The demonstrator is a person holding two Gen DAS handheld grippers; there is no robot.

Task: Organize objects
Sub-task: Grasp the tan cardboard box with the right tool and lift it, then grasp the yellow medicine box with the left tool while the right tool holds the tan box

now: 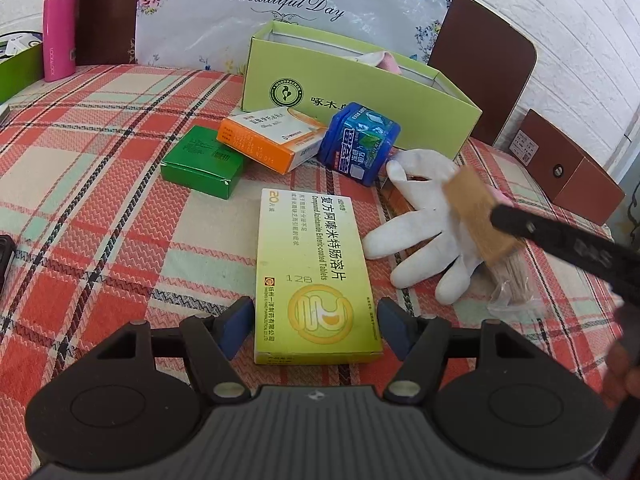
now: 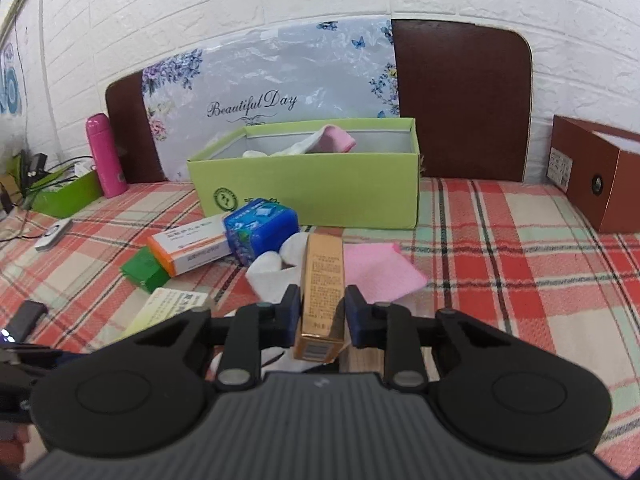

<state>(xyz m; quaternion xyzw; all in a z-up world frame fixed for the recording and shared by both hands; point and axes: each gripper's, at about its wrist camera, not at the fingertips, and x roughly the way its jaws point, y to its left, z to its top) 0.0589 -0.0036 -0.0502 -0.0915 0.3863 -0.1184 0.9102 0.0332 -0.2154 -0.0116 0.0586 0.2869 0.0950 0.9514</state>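
Two tools are in play. The right tool has its pads pressed on both sides of a slim gold carton, which it holds clear of the plaid-covered table. The carton's long axis runs straight ahead along the fingers, pointing toward the open light-green box that stands directly beyond it at the back of the table. Judged from the layout, the box is the destination, so the coming move is a forward carry along that axis, up over the near wall. The right hand is the nearer one to the box.

The left tool stands wide, with nothing gripped. Its pads flank the near end of a flat yellow tablet box that lies on the table with its long axis also running away from the tool. Whether the pads touch the box sides cannot be told.

Other loose items lie between the tools and the box:
- a white glove
- a blue jar
- an orange-and-white carton
- a green carton
- a pink cloth

Pink-and-white fabric lies in the box; the rest of the interior is hidden by the near wall. In the left wrist view the gold carton is blurred.
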